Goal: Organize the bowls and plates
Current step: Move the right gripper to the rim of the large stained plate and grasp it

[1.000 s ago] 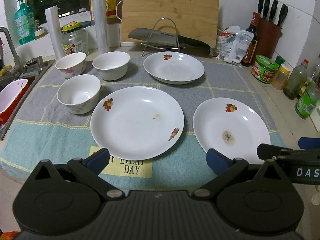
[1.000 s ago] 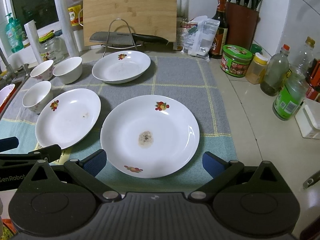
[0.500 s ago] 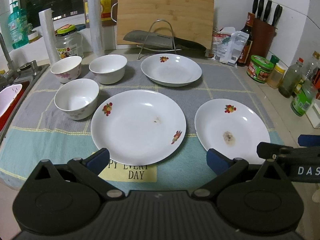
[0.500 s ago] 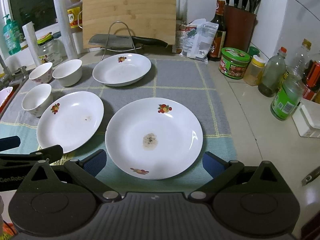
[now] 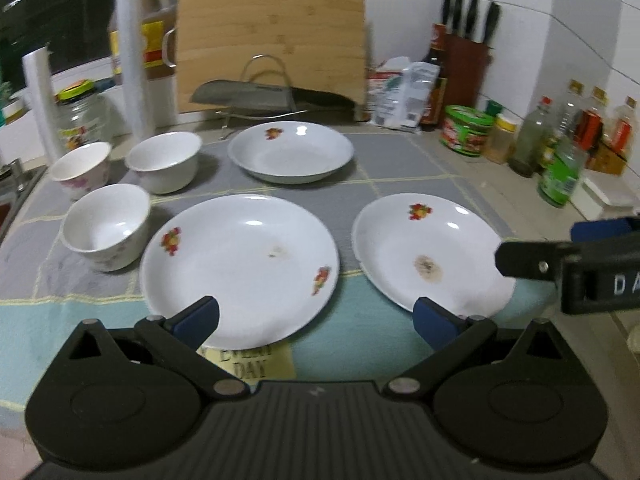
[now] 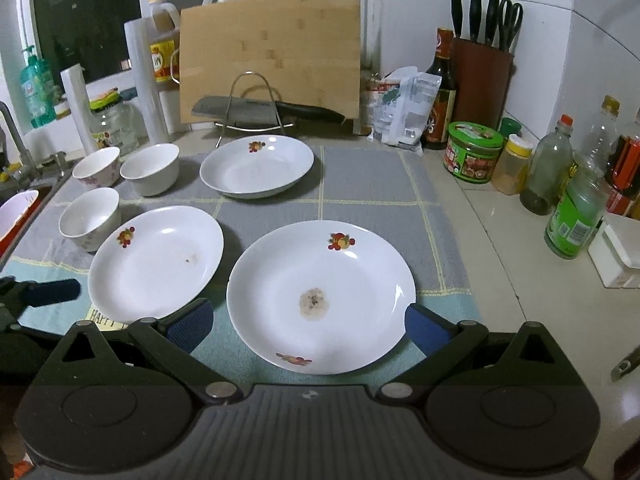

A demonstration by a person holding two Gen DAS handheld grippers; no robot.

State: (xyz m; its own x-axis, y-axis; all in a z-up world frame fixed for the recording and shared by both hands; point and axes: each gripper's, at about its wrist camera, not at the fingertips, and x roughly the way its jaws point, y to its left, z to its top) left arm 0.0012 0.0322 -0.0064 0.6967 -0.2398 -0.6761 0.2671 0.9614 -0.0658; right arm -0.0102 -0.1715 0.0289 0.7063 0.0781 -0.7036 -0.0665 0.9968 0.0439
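1. Currently the left gripper stands wide open at the bottom of the left wrist view and holds nothing. Its left pad overlaps the near rim of the left plate; its right pad overlaps the near rim of the stained plate. Contact cannot be told.
2. The right gripper is also wide open and empty at the bottom of the right wrist view. Its pads sit on either side of the stained plate, with the right pad at the plate's rim.
3. The right gripper also shows at the right edge of the left wrist view, over the right rim of the stained plate. The left gripper shows at the left edge of the right wrist view.
4. The left plate lies lower left of centre in the right wrist view, just beside the stained plate, with a small gap between them.
5. The deep plate lies at upper centre, well apart from the other two plates.
6. Three bowls stand upright at the left of the right wrist view: the near bowl just beside the left plate, the plain bowl and the flowered bowl behind it, side by side.
7. All plates and bowls rest on the mat.
8. The stained plate carries a brown spot at its centre; the left plate carries a fainter mark.
9. The cleaver rests on the wire rack at the top of the frame, in front of the cutting board.
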